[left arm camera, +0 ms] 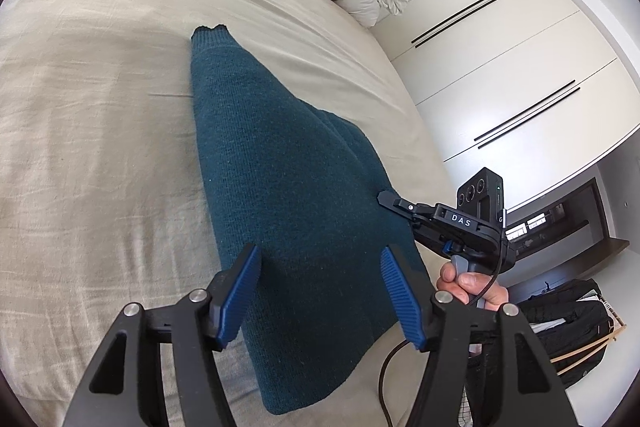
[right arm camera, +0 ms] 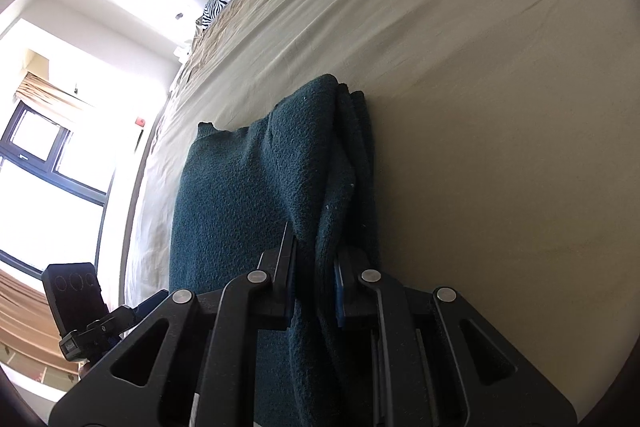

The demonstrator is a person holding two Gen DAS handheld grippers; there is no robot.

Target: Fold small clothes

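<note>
A dark teal knitted garment (left arm camera: 288, 187) lies lengthwise on the beige bed sheet (left arm camera: 100, 107). The right gripper (right arm camera: 314, 283) pinches a bunched fold along the garment's edge. Over the garment's near end, the left gripper (left arm camera: 320, 291) hangs with jaws spread, holding nothing.

"DAS" printed on right gripper (left arm camera: 386, 197) body.

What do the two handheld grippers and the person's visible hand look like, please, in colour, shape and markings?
The left gripper has black angular linkage arms with silver rivets and ribbed blue finger pads. The right gripper is also black, lettered "DAS" in white, with a grey handle, a blue trigger part and a thin black cable. The hand gripping it is bare, with no sleeve visible.
</note>
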